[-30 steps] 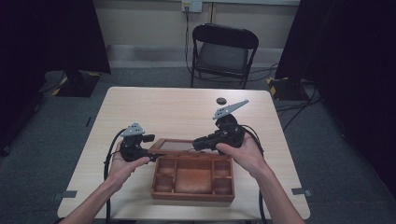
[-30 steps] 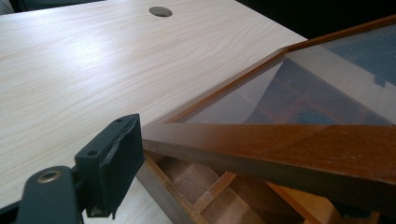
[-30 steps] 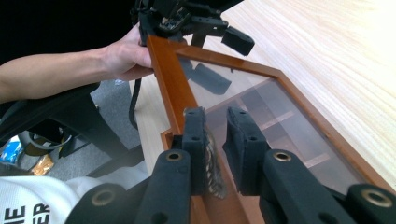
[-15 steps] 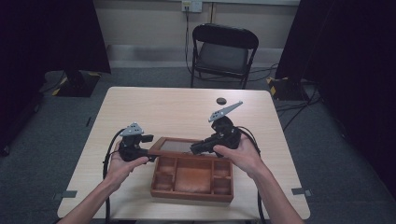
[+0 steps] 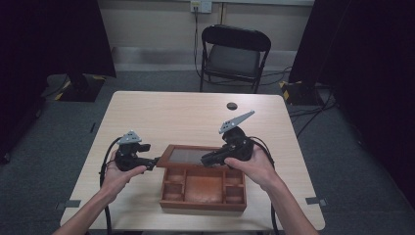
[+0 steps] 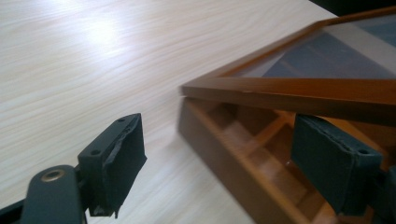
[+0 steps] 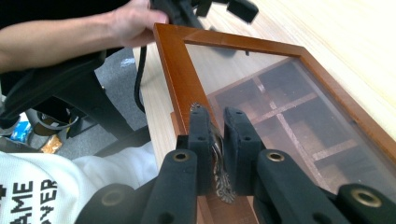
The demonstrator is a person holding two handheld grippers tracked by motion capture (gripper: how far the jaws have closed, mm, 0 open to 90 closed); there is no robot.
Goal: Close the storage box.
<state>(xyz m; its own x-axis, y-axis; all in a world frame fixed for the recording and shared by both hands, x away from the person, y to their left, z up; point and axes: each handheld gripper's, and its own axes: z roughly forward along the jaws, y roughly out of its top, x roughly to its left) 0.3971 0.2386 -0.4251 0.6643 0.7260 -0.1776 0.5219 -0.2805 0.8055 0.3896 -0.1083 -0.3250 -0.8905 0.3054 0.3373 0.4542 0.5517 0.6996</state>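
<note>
Room: dark curtains at both sides, grey carpet, a folding chair (image 5: 236, 54) beyond the far edge of the worktop (image 5: 161, 117).
Worktop: pale wood grain; a small dark disc (image 5: 232, 105) lies near its far edge, well apart from everything else.
Box: a brown wooden box (image 5: 203, 188) sits at the near middle of the worktop, between the person's two hands. Inside, thin partitions cut it into compartments, small ones along the sides and a larger one in the middle.
Lid: a wooden frame around a clear pane (image 5: 188, 155), (image 7: 261, 88), hinged along the far side and lifted at a tilt over the box, so the compartments show through the pane in the right gripper view. A small ornate metal clasp (image 7: 219, 163) sits on the frame's front rail.
Right hand-held gripper: (image 5: 208, 159), (image 7: 215, 135) its jaws are pinched tight on the lid's front rail, right at the clasp, and carry the raised lid.
Left hand-held gripper: (image 5: 155, 161), (image 6: 233, 158) its jaws stand fairly wide and have just been closing a little; one pad (image 6: 119, 161) hangs over bare worktop, the other (image 6: 334, 163) is under the raised lid, over the box's compartments. The box's left corner lies between them, and neither pad presses on it.
</note>
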